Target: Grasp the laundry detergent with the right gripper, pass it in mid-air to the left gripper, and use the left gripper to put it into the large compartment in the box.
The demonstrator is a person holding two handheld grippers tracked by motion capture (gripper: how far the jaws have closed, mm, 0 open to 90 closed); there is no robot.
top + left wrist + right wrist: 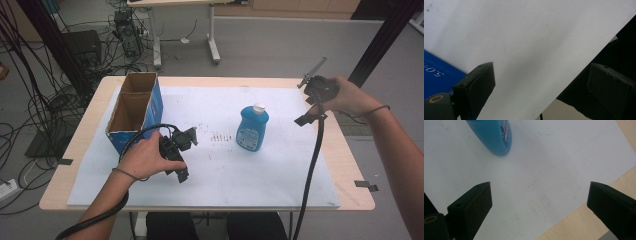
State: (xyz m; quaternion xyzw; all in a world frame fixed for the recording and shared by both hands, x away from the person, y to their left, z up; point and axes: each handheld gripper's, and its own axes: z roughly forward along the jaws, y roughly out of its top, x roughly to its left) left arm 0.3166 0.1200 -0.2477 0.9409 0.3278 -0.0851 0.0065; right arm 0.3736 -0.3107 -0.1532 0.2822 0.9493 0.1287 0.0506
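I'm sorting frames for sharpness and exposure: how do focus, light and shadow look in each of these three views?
High view: even, soft light, slightly soft overall, the blue bottle and cardboard box readable. Left gripper view: the white sheet looks nearly featureless, the close jaws are blurred, and it is dark at the right. Right gripper view: the bottle is soft, with a faint shadow beneath it.

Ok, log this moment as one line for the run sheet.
left gripper: open, empty, beside cardboard box | right gripper: open, empty, right of blue bottle | bottle upright on white sheet, untouched
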